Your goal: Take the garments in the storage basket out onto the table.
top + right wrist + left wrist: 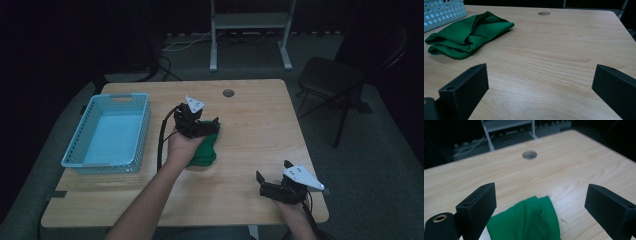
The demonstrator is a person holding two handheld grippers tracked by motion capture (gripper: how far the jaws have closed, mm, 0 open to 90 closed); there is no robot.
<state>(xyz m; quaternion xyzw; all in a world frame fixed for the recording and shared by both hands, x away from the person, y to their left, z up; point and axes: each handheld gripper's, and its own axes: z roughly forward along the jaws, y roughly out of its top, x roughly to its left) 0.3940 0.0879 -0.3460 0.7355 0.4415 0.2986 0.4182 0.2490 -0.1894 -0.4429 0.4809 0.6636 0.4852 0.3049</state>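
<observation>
High view shows the wooden desk (250, 150), with a pale blue perforated basket (85, 155) standing empty along its left side, likely the place meant for the cloth. Near the middle lies a crumpled green cloth (206, 152), just right of the basket. The left gripper (204, 127) hangs over its far end, jaws spread, seemingly lined up to pinch it. The right gripper (272, 185), also spread, waits near the front right edge, holding nothing.

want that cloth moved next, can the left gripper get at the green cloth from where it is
Probably yes. The left gripper hangs right over the green cloth with its jaws wide open, and nothing lies between them and the fabric.
</observation>
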